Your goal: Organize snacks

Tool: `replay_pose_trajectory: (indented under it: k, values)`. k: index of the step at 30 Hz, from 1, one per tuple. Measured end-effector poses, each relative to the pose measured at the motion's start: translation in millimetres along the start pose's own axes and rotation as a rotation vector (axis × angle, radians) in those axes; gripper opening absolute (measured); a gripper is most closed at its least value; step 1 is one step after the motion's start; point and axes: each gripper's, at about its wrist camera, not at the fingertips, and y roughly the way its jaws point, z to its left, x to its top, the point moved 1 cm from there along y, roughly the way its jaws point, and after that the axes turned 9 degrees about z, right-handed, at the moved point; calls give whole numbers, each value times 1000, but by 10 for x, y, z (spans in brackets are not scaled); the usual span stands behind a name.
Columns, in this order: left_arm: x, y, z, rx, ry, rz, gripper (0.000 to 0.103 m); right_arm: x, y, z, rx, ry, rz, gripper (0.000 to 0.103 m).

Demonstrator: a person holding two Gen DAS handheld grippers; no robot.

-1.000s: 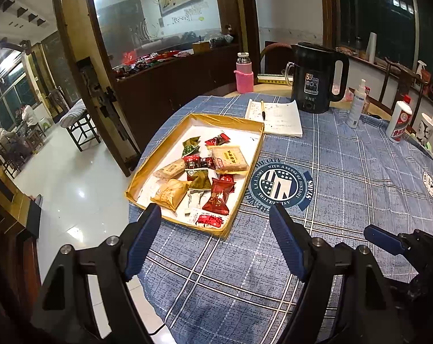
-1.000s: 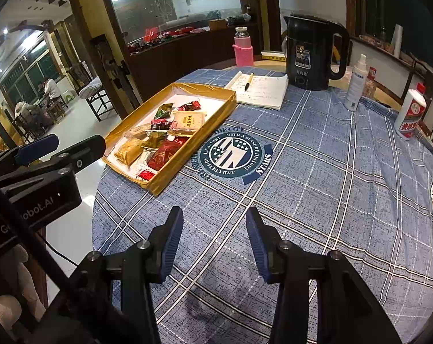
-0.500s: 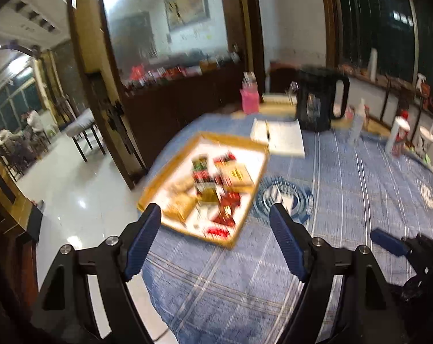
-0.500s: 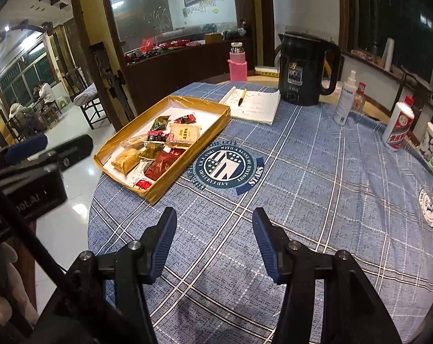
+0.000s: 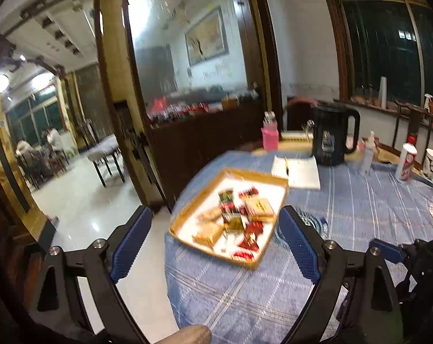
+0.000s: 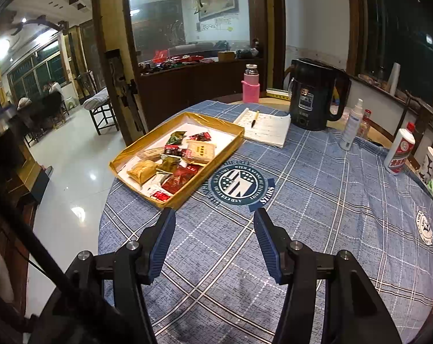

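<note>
A shallow yellow-rimmed tray (image 6: 124, 154) with a white bottom lies on the blue checked tablecloth (image 6: 316, 200) near the table's left edge. Several wrapped snacks lie loose in it: a golden packet (image 6: 141, 170), a red packet (image 6: 182, 177) and a beige packet (image 6: 200, 150) among them. In the blurred left wrist view the tray (image 5: 187, 209) sits beyond my left gripper (image 5: 216, 220), whose jaws are opening with nothing between them. My right gripper (image 6: 214, 218) hangs open over bare cloth just short of the tray. One of its blue fingertips (image 5: 385, 250) shows low on the right.
Behind the tray lie a notebook with a pen (image 6: 265, 126), a black kettle (image 6: 313, 97) and a pink bottle (image 6: 250, 83). A spray bottle (image 6: 351, 126), a white and red bottle (image 6: 401, 149) and a paper cup (image 6: 431, 163) stand at the right. The round table edge drops to a glossy floor at the left.
Both grippers have drawn back and up from the table, so the tray looks farther off. The left view has tilted upward. Both pairs of jaws stand wider than before.
</note>
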Motion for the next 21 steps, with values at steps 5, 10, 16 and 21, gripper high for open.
replay_pose_trajectory:
  k: [5, 10, 16, 21]
  values:
    - [-73, 245, 66, -33, -42, 116, 91, -28, 70, 103, 17, -21, 31, 58]
    - [-167, 472, 70, -25, -38, 194, 91, -48, 159, 231, 18, -54, 59, 58]
    - [-202, 692, 100, -40, -34, 256, 91, 5, 274, 322, 13, -64, 84, 59]
    - [-201, 874, 142, -53, -28, 298, 91, 51, 390, 380, 10, -62, 106, 59]
